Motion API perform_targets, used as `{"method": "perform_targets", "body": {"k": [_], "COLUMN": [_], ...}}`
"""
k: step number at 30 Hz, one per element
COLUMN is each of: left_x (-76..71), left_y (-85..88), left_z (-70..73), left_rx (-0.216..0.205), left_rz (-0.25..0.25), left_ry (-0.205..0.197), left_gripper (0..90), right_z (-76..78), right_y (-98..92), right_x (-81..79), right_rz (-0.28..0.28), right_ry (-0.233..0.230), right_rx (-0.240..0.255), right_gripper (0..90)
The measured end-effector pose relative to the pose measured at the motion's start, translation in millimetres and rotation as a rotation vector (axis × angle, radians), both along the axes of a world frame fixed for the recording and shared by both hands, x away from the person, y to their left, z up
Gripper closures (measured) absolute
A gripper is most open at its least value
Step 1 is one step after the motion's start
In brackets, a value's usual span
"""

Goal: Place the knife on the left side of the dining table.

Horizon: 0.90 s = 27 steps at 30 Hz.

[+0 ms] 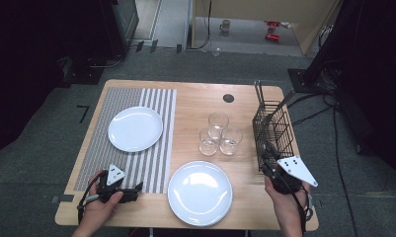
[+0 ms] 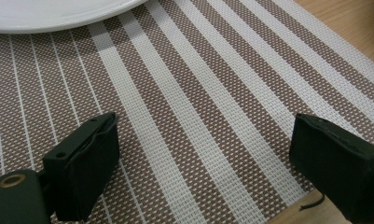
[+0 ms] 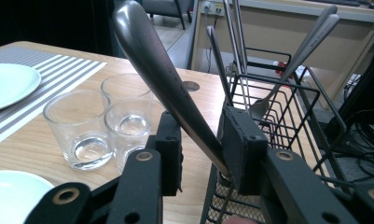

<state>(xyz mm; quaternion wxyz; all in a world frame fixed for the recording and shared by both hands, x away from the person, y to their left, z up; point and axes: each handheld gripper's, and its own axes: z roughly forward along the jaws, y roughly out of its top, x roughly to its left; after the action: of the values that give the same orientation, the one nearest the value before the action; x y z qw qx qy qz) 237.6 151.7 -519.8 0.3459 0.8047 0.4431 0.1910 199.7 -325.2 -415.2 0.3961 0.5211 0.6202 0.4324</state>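
At the left of the high view, the left gripper (image 1: 136, 187) lies low over the near edge of the striped placemat (image 1: 151, 148), held in the person's left hand (image 1: 99, 207). In the left gripper view its jaws stand wide apart with nothing between them, released, over the brown-and-white weave of the placemat (image 2: 198, 116). The rim of a white plate (image 2: 49, 11) shows at the top of that view; this is the far plate (image 1: 135, 129), which rests on the placemat.

Toward the middle of the table (image 1: 195, 98), a second white plate (image 1: 200, 192) sits on bare wood near the person's edge. Behind it stand three clear glasses (image 1: 217, 134), close together and upright.

At the right, a black wire basket (image 1: 273, 133) stands near the table's right edge with cutlery handles rising from it. The right gripper (image 1: 268, 157), in the person's right hand (image 1: 284, 202), is at the basket's near end. In the right gripper view a metal utensil handle (image 3: 161, 74) leans up and to the left between the jaws; the handle lies against the right pad, while the left pad looks slightly clear of it, though the angle makes this hard to judge. The handle's lower end runs down into the basket (image 3: 287, 116), where more utensils (image 3: 306, 51) stand.
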Motion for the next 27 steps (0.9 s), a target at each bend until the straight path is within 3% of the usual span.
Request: {"method": "perform_targets", "body": {"k": [8,19,27], "left_x": [0.1,0.1,0.1], "left_y": [0.1,0.1,0.1], "left_z": [0.0,0.1,0.1], "left_rx": [0.001,0.001,0.001], "left_rz": [-0.001,-0.001,-0.001], "left_ry": [-0.001,0.0,0.0], "left_gripper": [8.8,8.8,8.8], "right_z": [3.7,9.4,12.5], "right_y": [-1.2,-16.9,-38.8], "right_x": [5.3,9.5,6.1], "right_rz": [-0.016,-0.041,-0.129], "right_ry": [-0.023,-0.048,-0.081], "right_rx": [-0.029,0.0,0.029], "right_gripper": [73.0,76.9,82.2]}}
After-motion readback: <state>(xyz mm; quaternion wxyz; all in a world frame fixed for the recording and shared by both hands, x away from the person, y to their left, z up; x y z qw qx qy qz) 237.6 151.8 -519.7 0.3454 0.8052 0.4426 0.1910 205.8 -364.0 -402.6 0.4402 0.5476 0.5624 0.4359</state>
